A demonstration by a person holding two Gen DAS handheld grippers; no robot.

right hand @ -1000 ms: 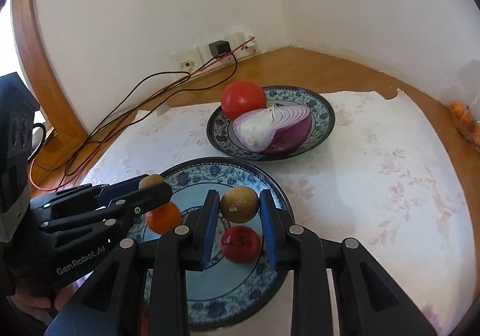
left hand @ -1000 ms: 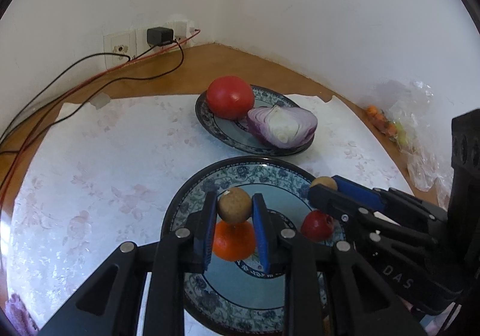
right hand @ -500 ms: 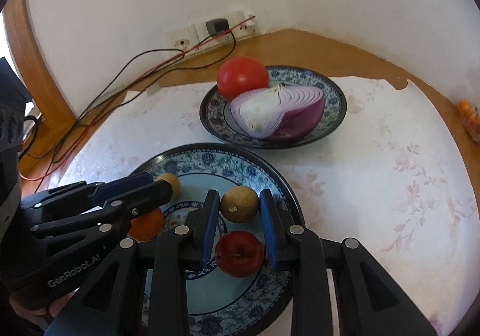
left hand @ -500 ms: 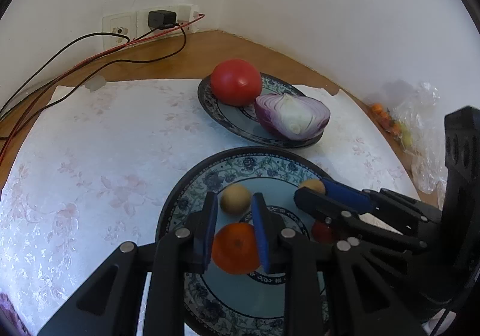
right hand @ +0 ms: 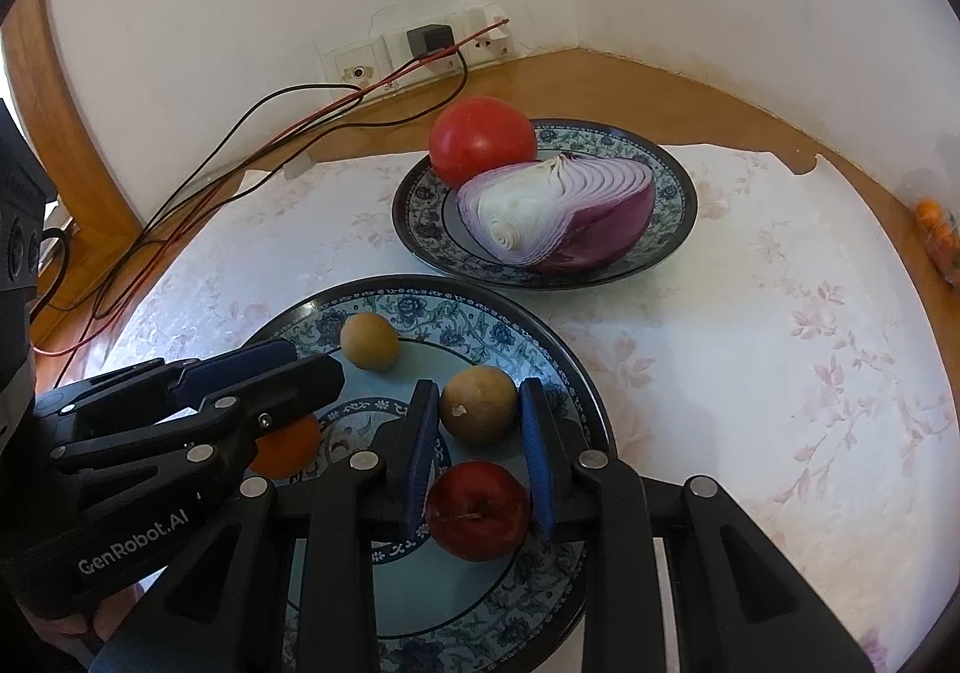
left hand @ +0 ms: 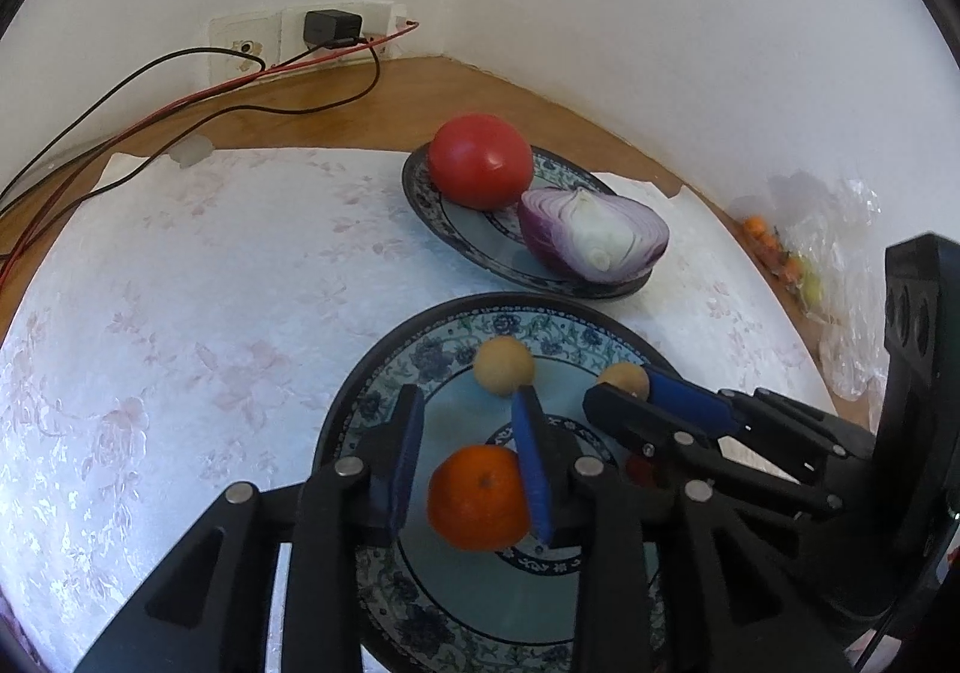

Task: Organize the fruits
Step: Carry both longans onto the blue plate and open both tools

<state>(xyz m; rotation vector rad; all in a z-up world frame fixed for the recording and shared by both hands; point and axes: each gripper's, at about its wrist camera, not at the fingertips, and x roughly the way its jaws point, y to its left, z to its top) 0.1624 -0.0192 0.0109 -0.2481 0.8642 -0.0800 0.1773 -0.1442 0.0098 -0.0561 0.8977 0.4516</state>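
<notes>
The left claw [left hand: 468, 427] is opening, dropping its brown ball [left hand: 503, 364]. The right claw [right hand: 477, 421] squeezes another ball [right hand: 478, 403]; next, let go.

Two grippers over a plate of fruit

Right gripper [right hand: 474, 409] clamps a brown fruit [right hand: 478, 403] above a red plum [right hand: 478, 511] on the near plate [right hand: 558, 349]; at ten o'clock, another brown fruit [right hand: 369, 341]; left gripper [right hand: 300, 367] at nine.

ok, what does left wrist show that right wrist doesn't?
Left wrist only: the whole orange; the plum is nearly hidden there. Right wrist only: the whole plum and a wooden frame at the left edge; the orange is mostly hidden there. Both: near plate, far plate, tomato, onion half, brown fruits, sockets.
</notes>
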